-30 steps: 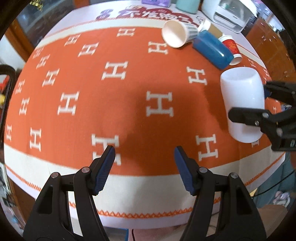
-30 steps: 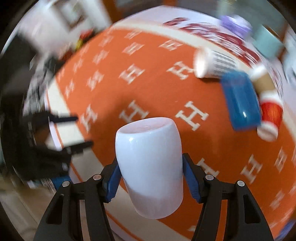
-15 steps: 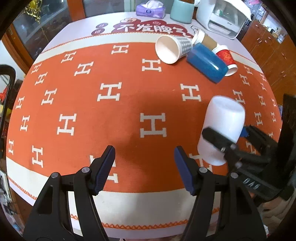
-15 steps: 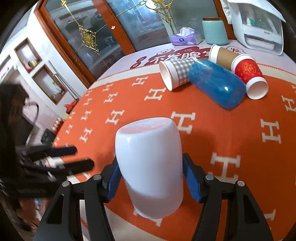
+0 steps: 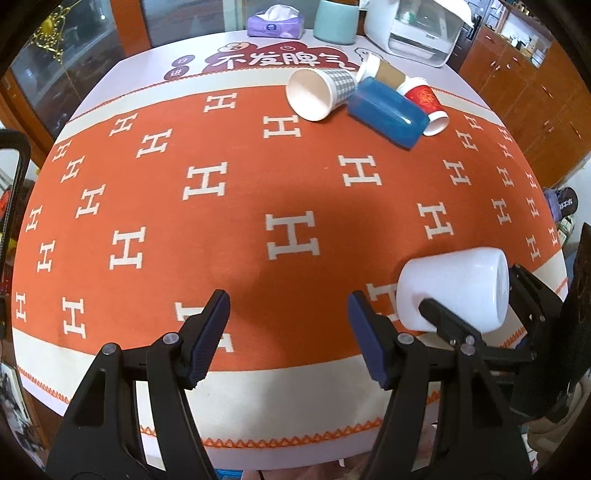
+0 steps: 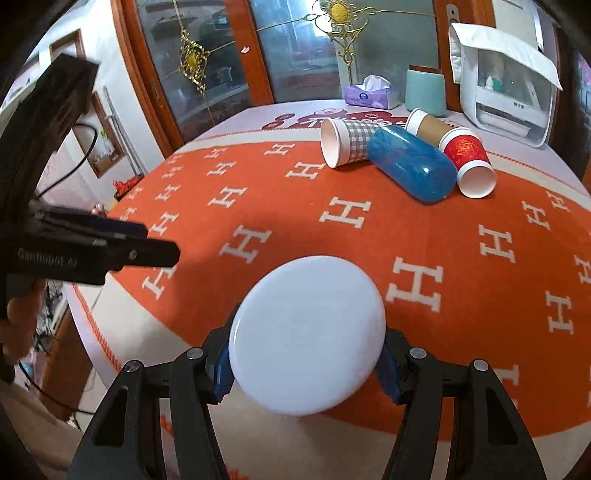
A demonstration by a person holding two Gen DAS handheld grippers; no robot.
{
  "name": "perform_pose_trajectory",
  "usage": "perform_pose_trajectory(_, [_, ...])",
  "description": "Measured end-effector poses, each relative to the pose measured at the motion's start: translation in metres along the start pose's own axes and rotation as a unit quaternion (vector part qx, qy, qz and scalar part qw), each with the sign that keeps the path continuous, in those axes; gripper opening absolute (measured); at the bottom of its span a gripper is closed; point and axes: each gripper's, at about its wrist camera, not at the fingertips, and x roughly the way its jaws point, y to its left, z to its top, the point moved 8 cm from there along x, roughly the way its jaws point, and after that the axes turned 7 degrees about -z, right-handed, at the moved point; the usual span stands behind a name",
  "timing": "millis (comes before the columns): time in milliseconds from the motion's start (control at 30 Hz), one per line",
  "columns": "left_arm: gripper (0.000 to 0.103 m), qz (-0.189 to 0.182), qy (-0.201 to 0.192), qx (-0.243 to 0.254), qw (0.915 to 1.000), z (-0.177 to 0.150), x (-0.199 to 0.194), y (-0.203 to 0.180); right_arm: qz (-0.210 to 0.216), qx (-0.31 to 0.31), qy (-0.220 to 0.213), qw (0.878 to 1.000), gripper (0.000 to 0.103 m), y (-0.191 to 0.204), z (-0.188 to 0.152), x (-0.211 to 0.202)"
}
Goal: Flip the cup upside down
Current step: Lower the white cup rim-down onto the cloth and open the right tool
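Note:
My right gripper [image 6: 304, 365] is shut on a white cup [image 6: 306, 332] and holds it above the orange cloth near the table's front edge. In the right wrist view the cup's flat bottom faces the camera. In the left wrist view the white cup [image 5: 456, 291] lies on its side in the air at the right, held by the right gripper [image 5: 476, 306]. My left gripper [image 5: 288, 325] is open and empty above the front of the cloth, left of the cup.
The orange cloth with white H marks [image 5: 221, 221] covers the table. Several cups lie on their sides at the back: a checked paper cup [image 5: 319, 92], a blue cup [image 5: 388, 110], a red paper cup [image 5: 424, 105]. A tissue box [image 5: 275, 24], a teal container [image 5: 336, 20] and a white appliance [image 5: 413, 29] stand behind.
The right gripper has tipped the white cup from upright to lying on its side and moved it lower and nearer the front edge. The left gripper has stayed open.

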Motion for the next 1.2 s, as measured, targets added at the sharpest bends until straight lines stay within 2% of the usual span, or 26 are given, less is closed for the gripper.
perform_pose_trajectory(167, [0.064,-0.004,0.007,0.01,0.9999,-0.002,0.004,-0.015,-0.012,-0.017,0.012,1.0,0.062,-0.004,-0.002,-0.014])
perform_pose_trajectory(300, [0.064,0.001,0.013,0.015,0.9998,-0.003,0.005,-0.026,-0.015,-0.047,0.046,0.998,0.062,-0.002,-0.009,-0.005])
perform_pose_trajectory(467, [0.064,0.009,0.012,0.015,0.9998,-0.003,0.002,-0.035,-0.016,-0.077,0.041,0.996,0.062,0.005,-0.008,0.0])
perform_pose_trajectory(633, [0.064,0.014,0.007,-0.002,0.9999,-0.003,-0.006,-0.035,-0.004,-0.076,0.041,0.996,0.065,0.006,-0.005,0.002])
perform_pose_trajectory(667, [0.064,0.015,0.006,-0.006,0.9998,-0.003,-0.008,-0.035,0.001,-0.073,0.042,0.996,0.067,0.006,-0.005,0.001])
perform_pose_trajectory(733, [0.064,0.016,0.005,-0.009,0.9998,-0.004,-0.011,-0.035,0.009,-0.063,0.038,0.997,0.077,0.004,-0.001,-0.003])
perform_pose_trajectory(767, [0.064,0.016,0.004,-0.011,0.9998,-0.004,-0.013,-0.036,0.015,-0.057,0.032,0.998,0.079,0.002,0.001,-0.008])
perform_pose_trajectory(967, [0.064,0.02,-0.008,-0.007,0.9997,-0.005,-0.028,-0.046,0.037,-0.023,0.022,0.999,0.079,-0.009,0.007,-0.041])
perform_pose_trajectory(1200, [0.064,0.016,-0.032,-0.018,0.9992,-0.006,-0.056,-0.065,0.041,0.069,0.019,0.997,0.08,-0.044,0.02,-0.095])
